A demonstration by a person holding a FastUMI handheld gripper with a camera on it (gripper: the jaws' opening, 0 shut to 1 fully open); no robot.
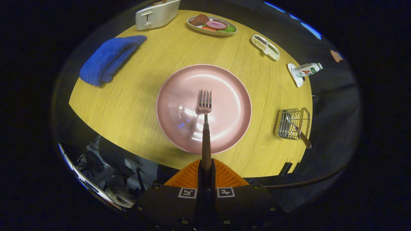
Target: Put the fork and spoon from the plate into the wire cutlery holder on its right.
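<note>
My gripper [205, 168] is shut on the brown handle of a metal fork [205, 106], which sticks straight out ahead of the fingers, tines forward, held up over the pink plate [224, 83]. The plate lies on the yellow round table, bare of cutlery. To the plate's right stands the wire cutlery holder [291, 123] near the table's edge. A brown-handled utensil [304, 138] leans out of it toward the near side; its head is hidden among the wires.
A folded blue towel [107, 59] lies left of the plate. Beyond the plate are a white toaster [156, 14], an oval dish of food [212, 25], a small divided white tray [265, 47] and a bottle lying on a white coaster [305, 70].
</note>
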